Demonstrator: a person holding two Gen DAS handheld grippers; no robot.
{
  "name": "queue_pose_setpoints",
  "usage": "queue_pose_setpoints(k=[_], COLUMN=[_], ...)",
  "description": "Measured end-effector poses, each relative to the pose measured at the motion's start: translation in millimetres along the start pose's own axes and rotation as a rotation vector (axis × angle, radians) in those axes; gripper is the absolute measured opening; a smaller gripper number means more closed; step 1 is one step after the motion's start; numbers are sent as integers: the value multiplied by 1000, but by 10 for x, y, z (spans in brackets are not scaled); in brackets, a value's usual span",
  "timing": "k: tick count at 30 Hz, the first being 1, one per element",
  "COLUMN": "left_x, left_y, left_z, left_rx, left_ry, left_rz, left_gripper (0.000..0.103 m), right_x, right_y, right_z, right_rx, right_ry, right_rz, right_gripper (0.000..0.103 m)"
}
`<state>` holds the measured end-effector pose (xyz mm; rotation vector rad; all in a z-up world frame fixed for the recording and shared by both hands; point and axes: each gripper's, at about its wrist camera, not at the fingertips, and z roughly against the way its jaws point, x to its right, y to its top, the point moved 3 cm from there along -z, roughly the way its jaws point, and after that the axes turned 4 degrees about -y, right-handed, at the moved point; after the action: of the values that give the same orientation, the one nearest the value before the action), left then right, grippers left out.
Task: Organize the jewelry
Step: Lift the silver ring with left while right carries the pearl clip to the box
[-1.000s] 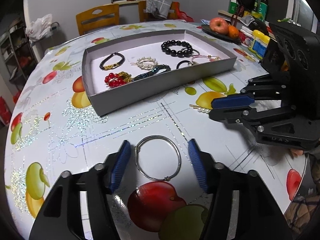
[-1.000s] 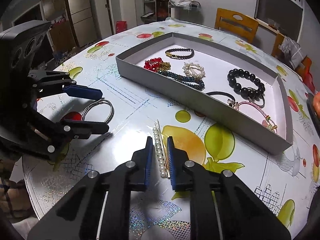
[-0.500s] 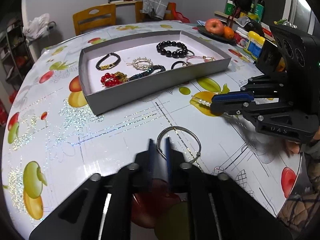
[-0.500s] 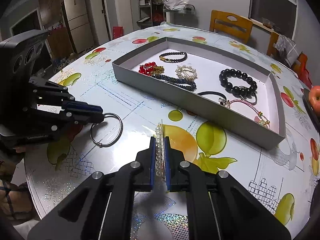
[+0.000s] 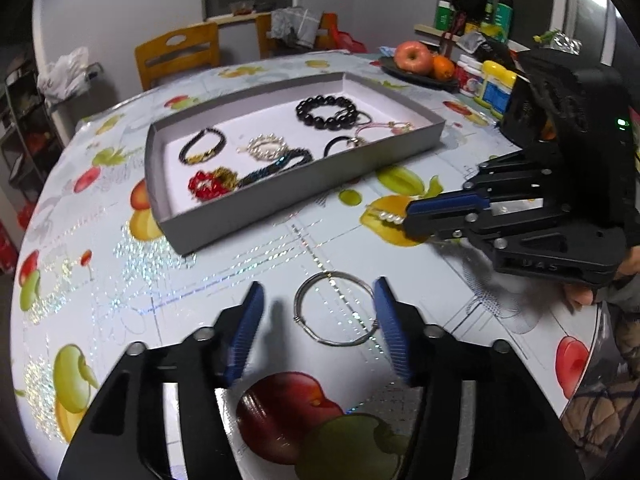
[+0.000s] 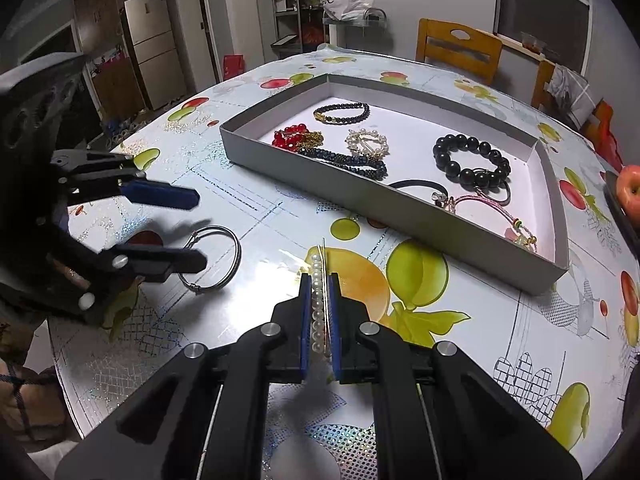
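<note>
Left gripper (image 5: 318, 328): fingers opening around thin metal ring (image 5: 336, 308), not touching.
Right gripper (image 6: 320, 316): pinching pearl clip (image 6: 317, 300), maybe lifted.
Tray (image 6: 400, 216): gray, at 12 o'clock.

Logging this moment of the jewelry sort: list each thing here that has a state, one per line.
left tool: jaws opening, silver bangle between them, untouched
right tool: shut on pearl hair clip
silver bangle: flat on table, outside tray
pearl hair clip: clamped, outside tray
grey tray: lidless, bracelets inside
black bead bracelet: lying in tray
</note>
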<state>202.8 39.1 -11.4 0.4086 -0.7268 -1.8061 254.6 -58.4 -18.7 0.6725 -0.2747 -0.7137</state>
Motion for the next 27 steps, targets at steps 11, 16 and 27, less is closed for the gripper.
queue_pose_setpoints(k=[11,16,27], left_x=[88,96,7], left_y=[-37,-49,-7], left_z=[-172,-194,-152], left_rx=[-119,-107,-69], left_ry=[-93,-138,-71], left_rz=[-201,-239,-192], left_gripper=[75,76,51], right_x=[-1,23,74], right_y=[-4,-8,-8], right_z=[-6,-17,17], right_rx=[-4,-10,6], right_ry=[3,6,-7], right_rz=[-2,-10,-32], right_gripper=[8,8,8])
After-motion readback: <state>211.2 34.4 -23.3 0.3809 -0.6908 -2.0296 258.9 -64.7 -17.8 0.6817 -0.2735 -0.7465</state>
